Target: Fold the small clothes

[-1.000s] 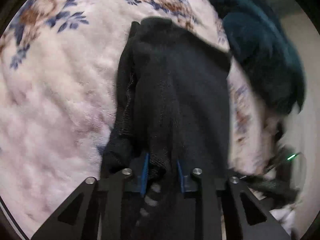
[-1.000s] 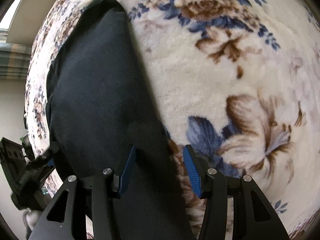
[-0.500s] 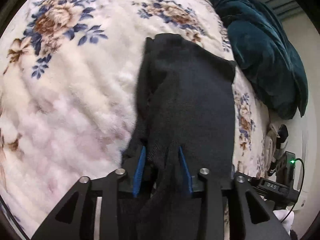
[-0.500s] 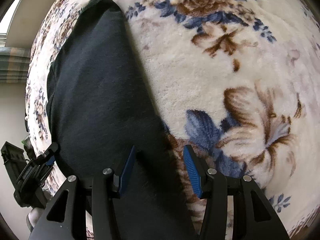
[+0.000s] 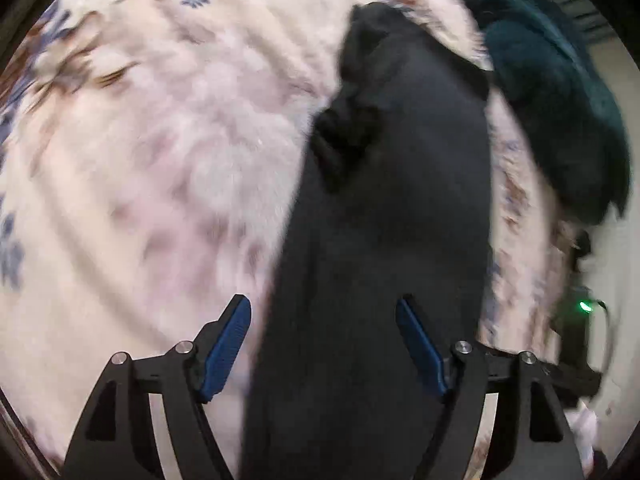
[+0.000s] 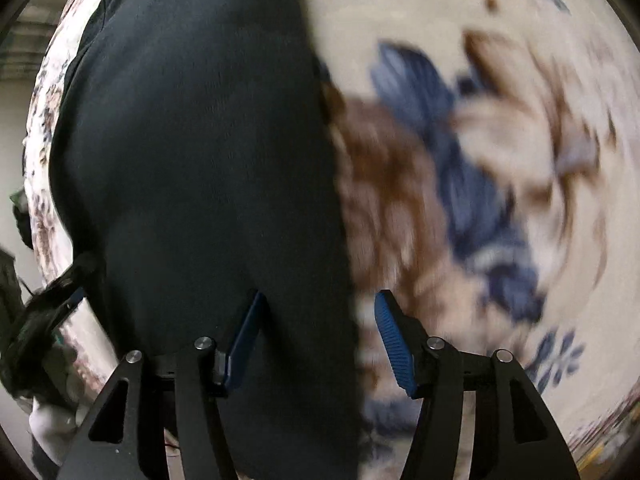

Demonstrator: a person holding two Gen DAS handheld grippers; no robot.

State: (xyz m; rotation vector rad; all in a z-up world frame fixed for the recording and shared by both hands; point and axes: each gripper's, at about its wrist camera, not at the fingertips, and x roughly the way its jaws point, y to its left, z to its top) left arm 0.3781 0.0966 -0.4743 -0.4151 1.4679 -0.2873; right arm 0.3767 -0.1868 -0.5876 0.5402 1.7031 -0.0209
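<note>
Left gripper (image 5: 323,344): its jaws are opening; the blue pads (image 5: 226,350) stand wide apart and press on nothing; half a second ago they pinched a bunch of the dark cloth, and now they have let it go
Right gripper (image 6: 318,340): its jaws are opening a little too; the cloth's right edge lies between the pads but they do not squeeze it
Black cloth (image 5: 392,208): it lies flat and long on the flowery blanket (image 5: 160,168), running from near to far; a small lump sits at its far left side; a dark green pillow (image 5: 560,112) lies to its right
What it means: this fold looks laid down; the cloth seems ready for a next fold or a smoothing
Change from before: the cloth sits more to the right in the left view; both views are blurry now
</note>
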